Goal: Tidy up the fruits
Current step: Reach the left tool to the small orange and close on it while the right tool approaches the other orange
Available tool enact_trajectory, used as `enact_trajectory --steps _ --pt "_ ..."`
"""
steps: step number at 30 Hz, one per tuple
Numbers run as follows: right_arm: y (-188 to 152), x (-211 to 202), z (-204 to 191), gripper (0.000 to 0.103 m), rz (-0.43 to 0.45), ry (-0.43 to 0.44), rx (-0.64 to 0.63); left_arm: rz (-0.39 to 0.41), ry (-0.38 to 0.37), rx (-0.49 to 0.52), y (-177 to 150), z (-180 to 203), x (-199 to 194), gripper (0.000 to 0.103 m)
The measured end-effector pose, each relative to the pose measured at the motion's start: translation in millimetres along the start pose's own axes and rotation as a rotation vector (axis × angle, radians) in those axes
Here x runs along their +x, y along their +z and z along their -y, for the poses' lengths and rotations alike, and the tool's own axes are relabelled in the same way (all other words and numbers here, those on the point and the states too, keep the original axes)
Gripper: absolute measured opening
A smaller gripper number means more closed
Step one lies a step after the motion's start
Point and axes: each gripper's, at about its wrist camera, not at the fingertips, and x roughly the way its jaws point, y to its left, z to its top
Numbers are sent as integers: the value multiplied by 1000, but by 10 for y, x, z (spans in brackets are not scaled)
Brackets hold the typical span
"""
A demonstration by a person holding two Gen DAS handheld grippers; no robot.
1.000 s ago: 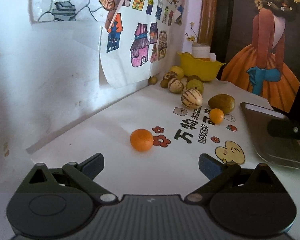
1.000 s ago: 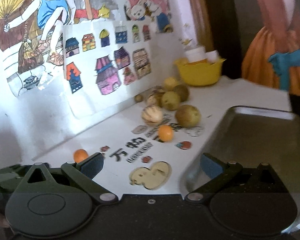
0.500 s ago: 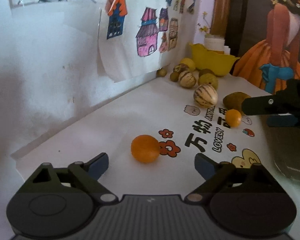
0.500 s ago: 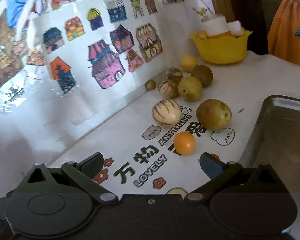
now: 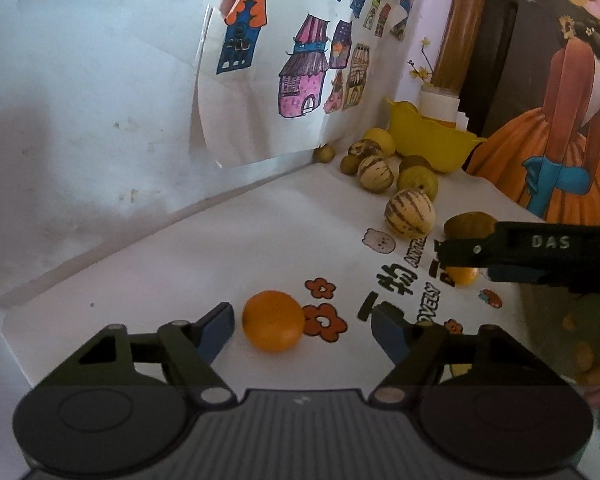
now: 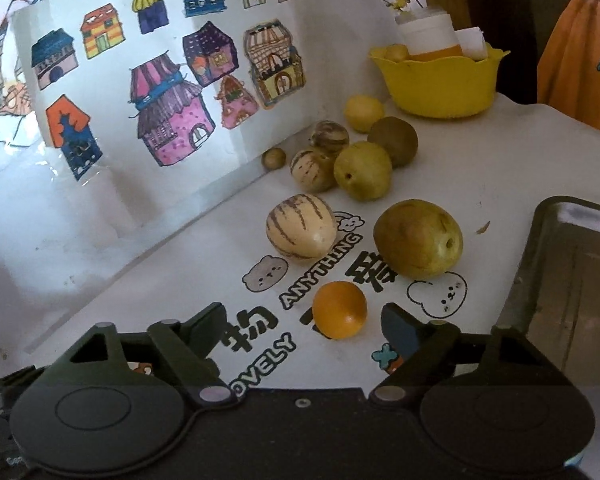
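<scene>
Left gripper (image 5: 304, 326) jaws are closing around a large orange (image 5: 273, 321) that rests on the white table (image 5: 204, 240); the left pad stands just beside the fruit, and no pad presses on it yet. Right gripper (image 6: 300, 322) jaws are likewise closing with a small orange (image 6: 339, 310) between them, not yet gripped. Bare table lies left of the large orange up to the wall edge. Right of the small orange, the rim of a metal tray (image 6: 540, 248) bounds the work area. Beyond it stand a brown-green fruit (image 6: 418, 239) and a striped melon (image 6: 301, 232), apart from each other. Count: two oranges, three striped melons, one yellow bowl (image 6: 436, 80) at the far corner, one tray.
</scene>
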Motion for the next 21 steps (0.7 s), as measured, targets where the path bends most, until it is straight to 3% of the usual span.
enact_trajectory --steps 13,21 --pt "-19 172 47 79 -11 -20 14 6 6 -10 -5 80 34 65" --pt "-39 181 24 59 28 -51 19 5 7 10 -24 138 42 50"
